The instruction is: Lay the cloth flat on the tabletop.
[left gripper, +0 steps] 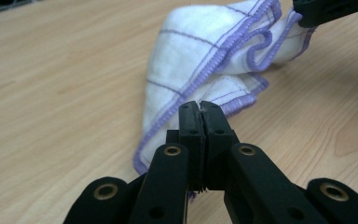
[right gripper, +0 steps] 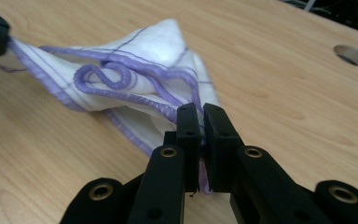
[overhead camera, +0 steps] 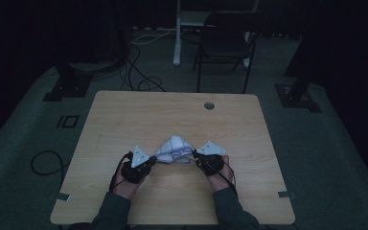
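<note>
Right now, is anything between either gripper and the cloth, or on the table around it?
Nothing visible: the left gripper and right gripper are already shut on the cloth, and the table around it is bare.

High view: dim, underexposed; floor and room edges near black, worktop (overhead camera: pixel 172 120) the one lit patch.
Gripper views: bright, even, warm light from above.
Shadows: soft, under cloth (left gripper: pixel 205 56).
Focus: cloth sharp; near tongs parts slightly soft.
Glare: faint sheen on wood.
</note>
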`<state>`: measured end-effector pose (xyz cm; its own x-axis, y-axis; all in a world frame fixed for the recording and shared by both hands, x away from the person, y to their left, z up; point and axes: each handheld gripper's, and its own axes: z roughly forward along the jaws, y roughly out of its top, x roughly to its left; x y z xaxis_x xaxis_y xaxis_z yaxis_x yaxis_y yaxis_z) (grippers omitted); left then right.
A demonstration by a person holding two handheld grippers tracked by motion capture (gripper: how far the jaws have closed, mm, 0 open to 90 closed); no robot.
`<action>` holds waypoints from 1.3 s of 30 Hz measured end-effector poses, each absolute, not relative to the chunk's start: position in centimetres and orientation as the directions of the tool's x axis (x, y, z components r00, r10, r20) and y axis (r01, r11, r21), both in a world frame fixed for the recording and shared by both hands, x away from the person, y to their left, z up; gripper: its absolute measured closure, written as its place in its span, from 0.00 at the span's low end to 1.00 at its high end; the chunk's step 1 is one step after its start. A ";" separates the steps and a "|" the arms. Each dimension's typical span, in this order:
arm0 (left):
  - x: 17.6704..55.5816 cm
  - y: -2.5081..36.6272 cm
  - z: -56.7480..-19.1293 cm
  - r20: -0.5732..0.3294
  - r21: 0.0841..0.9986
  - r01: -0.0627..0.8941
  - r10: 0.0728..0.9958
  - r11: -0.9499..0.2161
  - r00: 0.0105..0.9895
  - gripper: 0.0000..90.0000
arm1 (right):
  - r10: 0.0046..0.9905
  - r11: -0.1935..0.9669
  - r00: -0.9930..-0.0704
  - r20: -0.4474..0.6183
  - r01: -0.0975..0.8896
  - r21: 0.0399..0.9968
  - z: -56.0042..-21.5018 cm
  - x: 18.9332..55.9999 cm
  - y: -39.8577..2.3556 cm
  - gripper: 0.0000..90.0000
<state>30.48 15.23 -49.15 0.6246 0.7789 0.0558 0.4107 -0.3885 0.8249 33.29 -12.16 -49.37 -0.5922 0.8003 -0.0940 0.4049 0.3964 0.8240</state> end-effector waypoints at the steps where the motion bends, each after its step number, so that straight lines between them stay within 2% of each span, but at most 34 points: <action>1: 30.5 15.3 -48.9 0.055 0.830 0.407 0.782 -0.382 0.621 0.99 | 0.804 0.391 -0.587 -0.092 0.406 0.826 -49.2 33.4 -12.3 0.96; 12: 30.3 18.0 -46.7 0.064 0.863 0.385 0.825 -0.328 0.561 0.99 | 0.837 0.359 -0.539 -0.095 0.412 0.838 -48.0 34.2 -14.4 0.96; 23: 30.2 19.9 -46.6 0.054 0.861 0.405 0.849 -0.306 0.526 0.99 | 0.864 0.336 -0.493 -0.100 0.416 0.845 -47.3 34.7 -16.0 0.96; 32: 30.3 21.5 -47.9 0.047 0.838 0.454 0.870 -0.302 0.492 0.99 | 0.880 0.332 -0.463 -0.110 0.432 0.838 -47.4 35.1 -17.1 0.96; 39: 31.1 23.1 -49.1 0.023 0.803 0.527 0.897 -0.280 0.441 0.99 | 0.890 0.324 -0.443 -0.106 0.451 0.832 -47.6 35.3 -17.8 0.96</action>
